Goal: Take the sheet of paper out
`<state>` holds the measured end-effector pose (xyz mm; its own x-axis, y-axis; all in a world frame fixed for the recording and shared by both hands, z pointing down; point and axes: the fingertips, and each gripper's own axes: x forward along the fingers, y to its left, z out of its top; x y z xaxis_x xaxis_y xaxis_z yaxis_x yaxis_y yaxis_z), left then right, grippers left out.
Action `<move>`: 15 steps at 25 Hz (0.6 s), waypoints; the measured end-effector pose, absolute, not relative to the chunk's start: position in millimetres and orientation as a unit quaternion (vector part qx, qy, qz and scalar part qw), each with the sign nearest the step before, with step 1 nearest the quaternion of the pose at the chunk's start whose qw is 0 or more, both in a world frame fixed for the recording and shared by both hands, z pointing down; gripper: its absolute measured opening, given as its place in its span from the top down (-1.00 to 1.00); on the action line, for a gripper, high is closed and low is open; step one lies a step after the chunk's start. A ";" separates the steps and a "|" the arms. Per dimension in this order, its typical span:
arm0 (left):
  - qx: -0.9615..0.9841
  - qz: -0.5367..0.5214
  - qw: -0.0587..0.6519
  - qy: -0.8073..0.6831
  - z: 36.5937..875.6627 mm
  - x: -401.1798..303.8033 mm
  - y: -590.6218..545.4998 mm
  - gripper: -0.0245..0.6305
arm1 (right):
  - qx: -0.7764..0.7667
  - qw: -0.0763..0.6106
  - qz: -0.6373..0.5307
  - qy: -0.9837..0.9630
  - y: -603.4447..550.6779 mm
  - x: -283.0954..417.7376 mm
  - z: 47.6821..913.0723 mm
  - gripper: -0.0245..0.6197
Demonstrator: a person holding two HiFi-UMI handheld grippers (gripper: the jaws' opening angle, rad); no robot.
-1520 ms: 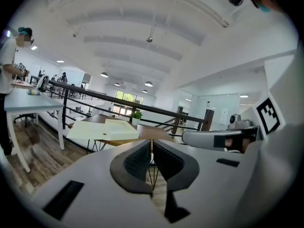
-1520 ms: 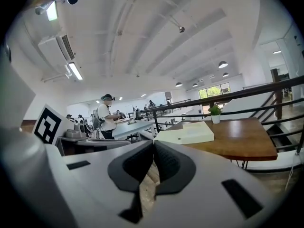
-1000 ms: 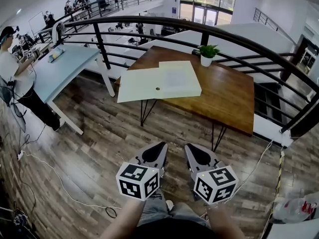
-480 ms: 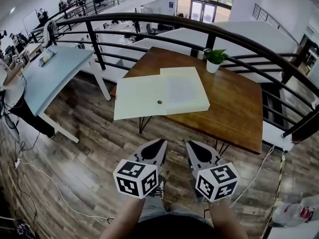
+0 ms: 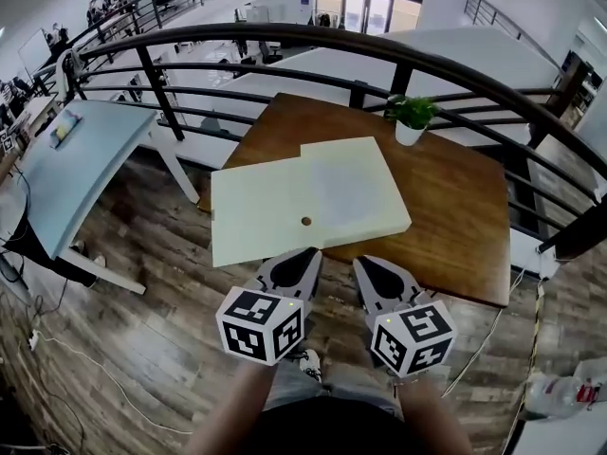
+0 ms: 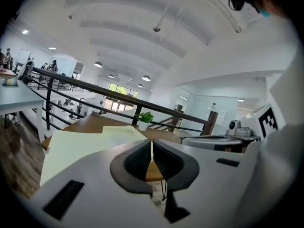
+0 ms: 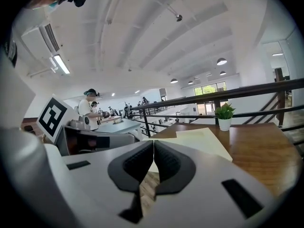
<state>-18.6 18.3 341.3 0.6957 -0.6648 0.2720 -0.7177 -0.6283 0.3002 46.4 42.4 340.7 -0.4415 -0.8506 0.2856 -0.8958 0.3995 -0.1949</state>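
Both tongs hang short of the work: the left tongs (image 5: 305,256) and the right tongs (image 5: 366,263) are each pressed fully together with nothing between them, held side by side just above the near edge of the counter (image 5: 455,216).

The task's thing lies ahead of them, in a pale folder (image 5: 256,216) spread open on the wood. A slightly whiter patch on its right leaf looks like the sheet of paper (image 5: 346,183), though its edges are hard to separate from the folder.

The opened folder's long axis runs left to right, roughly along the counter's near edge. Its left leaf juts past the counter's left side, and its far right corner points toward the potted plant (image 5: 412,119). The sheet itself looks nearly square from here, so its own long axis cannot be told.

The risks seem plain enough:
- The overhanging leaf has no support, so a push or drag there could tip the folder to the floor.
- A flat, thin sheet gives the tongs little to bite, so they may pinch the folder leaf along with it, or crease it.
- A pull toward the plant could knock the pot.
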 end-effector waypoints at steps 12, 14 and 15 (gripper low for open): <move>0.894 0.088 0.223 -0.378 366.5 -19.1 -29.0 0.85 | 0.533 0.078 0.187 -0.822 -4.9 53.6 360.5 0.84; 0.891 0.090 0.224 -0.384 370.2 -18.7 -40.0 0.85 | 0.529 0.085 0.188 -0.823 -17.5 54.3 366.9 0.84; 0.890 0.090 0.225 -0.386 371.8 -17.9 -44.3 0.85 | 0.528 0.091 0.188 -0.823 -22.8 55.0 370.3 0.84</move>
<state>-17.9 -44.3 371.8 0.6856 -0.6466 0.3344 -0.7279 -0.6010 0.3301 55.0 -22.8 370.3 -0.4250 -0.8351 0.3494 -0.9039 0.3708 -0.2133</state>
